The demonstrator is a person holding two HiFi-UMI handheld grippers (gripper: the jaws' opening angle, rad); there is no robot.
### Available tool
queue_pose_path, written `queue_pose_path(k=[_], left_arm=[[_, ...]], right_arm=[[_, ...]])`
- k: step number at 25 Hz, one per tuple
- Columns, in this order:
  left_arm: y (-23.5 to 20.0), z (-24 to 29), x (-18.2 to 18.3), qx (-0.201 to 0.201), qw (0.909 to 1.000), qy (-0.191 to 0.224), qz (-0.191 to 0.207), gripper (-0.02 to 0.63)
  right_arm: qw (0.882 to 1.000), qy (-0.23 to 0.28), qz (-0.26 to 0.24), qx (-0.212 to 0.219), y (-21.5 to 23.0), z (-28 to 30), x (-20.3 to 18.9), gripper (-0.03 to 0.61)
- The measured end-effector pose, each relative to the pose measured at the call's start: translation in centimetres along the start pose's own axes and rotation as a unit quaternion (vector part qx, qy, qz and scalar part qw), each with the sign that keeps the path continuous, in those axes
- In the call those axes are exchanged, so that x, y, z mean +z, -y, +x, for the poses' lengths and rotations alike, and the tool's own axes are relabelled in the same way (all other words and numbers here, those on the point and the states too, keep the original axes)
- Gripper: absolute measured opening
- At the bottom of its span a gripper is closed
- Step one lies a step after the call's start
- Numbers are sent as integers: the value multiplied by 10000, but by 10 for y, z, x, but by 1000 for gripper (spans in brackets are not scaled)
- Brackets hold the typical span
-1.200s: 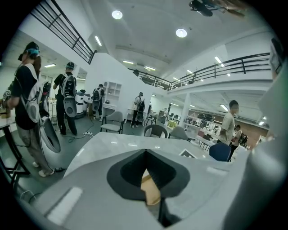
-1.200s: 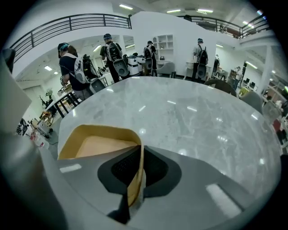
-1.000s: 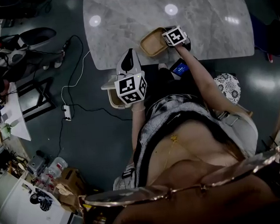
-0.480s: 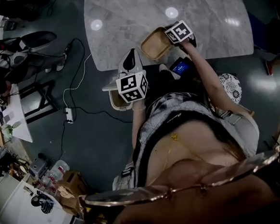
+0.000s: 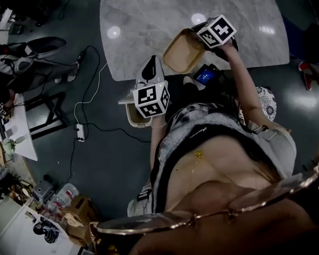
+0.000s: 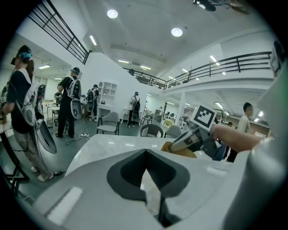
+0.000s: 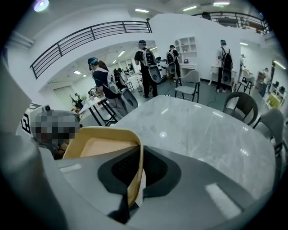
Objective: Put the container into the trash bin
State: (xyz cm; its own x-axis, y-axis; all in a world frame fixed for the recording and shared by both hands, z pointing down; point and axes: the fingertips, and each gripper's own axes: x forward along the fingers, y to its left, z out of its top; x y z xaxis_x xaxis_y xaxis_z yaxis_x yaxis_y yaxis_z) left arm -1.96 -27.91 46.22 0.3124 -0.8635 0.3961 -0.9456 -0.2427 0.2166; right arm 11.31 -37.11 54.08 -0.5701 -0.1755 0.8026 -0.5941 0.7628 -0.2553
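Observation:
The tan container (image 5: 183, 51) hangs tilted above the near edge of the marble table (image 5: 156, 20). My right gripper (image 5: 199, 41) is shut on its rim. In the right gripper view the thin tan wall (image 7: 135, 166) is clamped between the dark pads, and the tray's hollow (image 7: 101, 146) lies to the left. My left gripper (image 5: 152, 61) is held off the table's near-left corner, fingers together with nothing seen between them. Beneath it on the floor a beige-rimmed round bin (image 5: 130, 114) is partly hidden. The left gripper view shows the container (image 6: 180, 150) and the right gripper's marker cube (image 6: 206, 117) ahead.
A power strip (image 5: 80, 130) and its cables lie on the floor at left. A device with a blue screen (image 5: 205, 75) and a patterned stool (image 5: 264, 96) are by my right side. People with backpacks (image 7: 146, 67) and chairs (image 7: 191, 83) stand beyond the table.
My right gripper has risen with the container, lifting it off the table and tilting it. The left gripper has stayed where it was.

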Motion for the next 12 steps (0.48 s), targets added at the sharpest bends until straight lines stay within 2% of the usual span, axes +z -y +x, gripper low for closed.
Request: queue_pose_path(k=[7,12], left_arm=[[10,-10,3,-5,10000,42,29,2],[14,-15,1,223,9997,78,-94,2]], right_arm=[[9998,70,-194,56,-13,-27,6,31],[9988,37,-415,274,-21,-29,11,31]])
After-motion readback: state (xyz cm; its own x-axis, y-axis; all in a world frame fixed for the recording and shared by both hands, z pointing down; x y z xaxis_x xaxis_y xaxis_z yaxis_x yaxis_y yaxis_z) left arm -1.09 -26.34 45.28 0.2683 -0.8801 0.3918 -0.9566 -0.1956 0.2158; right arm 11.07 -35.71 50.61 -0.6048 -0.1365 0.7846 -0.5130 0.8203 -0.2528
